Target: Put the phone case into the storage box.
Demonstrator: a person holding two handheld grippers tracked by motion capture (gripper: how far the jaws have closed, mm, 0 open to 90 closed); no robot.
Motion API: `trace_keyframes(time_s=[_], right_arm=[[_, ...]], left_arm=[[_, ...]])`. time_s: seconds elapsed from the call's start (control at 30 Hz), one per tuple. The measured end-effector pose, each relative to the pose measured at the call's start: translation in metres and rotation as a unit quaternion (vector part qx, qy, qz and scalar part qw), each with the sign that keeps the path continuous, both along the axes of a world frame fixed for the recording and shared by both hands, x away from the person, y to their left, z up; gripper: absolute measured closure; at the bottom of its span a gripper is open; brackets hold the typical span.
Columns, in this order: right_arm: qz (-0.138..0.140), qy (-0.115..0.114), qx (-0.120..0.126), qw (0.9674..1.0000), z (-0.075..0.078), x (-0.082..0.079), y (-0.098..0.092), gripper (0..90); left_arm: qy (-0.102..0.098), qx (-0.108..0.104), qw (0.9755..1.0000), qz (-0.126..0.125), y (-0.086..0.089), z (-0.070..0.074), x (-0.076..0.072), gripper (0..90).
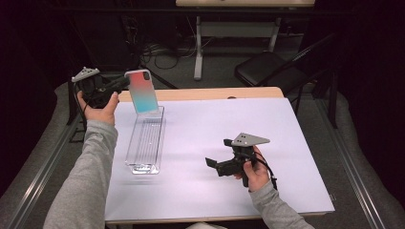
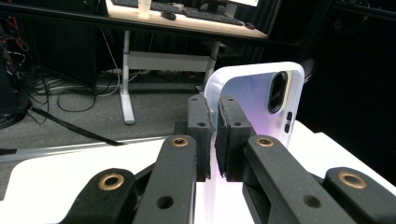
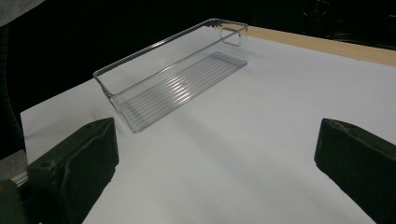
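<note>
A phone case (image 1: 142,91) with a red-to-teal back is held in the air above the far end of a clear plastic bin (image 1: 145,141). My left gripper (image 1: 125,82) is shut on the case's edge at the table's far left. In the left gripper view the pads (image 2: 231,135) pinch the white rim of the case (image 2: 254,100), whose camera cutout faces me. My right gripper (image 1: 212,164) rests on the white table (image 1: 215,129) near the front, jaws open wide with nothing between them. In the right gripper view the bin (image 3: 173,86) lies ahead, with nothing in it.
A strip of wood (image 1: 210,93) runs along the table's far edge. Behind it stand a black folding chair (image 1: 274,67) and a desk with white legs (image 1: 198,45). Cables lie on the floor beyond.
</note>
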State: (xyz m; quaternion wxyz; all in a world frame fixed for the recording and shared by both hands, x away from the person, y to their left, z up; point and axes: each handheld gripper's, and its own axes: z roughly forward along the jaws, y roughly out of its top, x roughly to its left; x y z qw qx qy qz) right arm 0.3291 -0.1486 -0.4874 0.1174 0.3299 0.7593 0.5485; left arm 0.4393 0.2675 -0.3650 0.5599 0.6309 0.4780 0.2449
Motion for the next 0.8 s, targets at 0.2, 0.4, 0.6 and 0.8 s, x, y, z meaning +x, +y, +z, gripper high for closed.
trace_keyframes(time_s=[0.2,0.4,0.6,0.8], right_arm=[[0.002,-0.002,-0.001,1.0,-0.001,0.0,0.001,0.0],[0.0,0.001,0.0,1.0,-0.001,0.0,0.001,0.0],[-0.001,0.002,0.001,1.0,-0.002,0.0,0.001,0.0],[-0.001,0.001,-0.002,1.0,-0.002,0.0,0.0,0.0]], left_arm=[[0.004,0.002,1.0,0.008,0.003,-0.005,0.008,85.4],[0.004,0.01,0.9999,0.005,0.005,-0.011,0.016,85.4],[0.009,0.021,0.9997,0.006,0.008,-0.018,0.024,85.4],[0.005,0.028,0.9996,0.0,0.01,-0.023,0.03,85.4]])
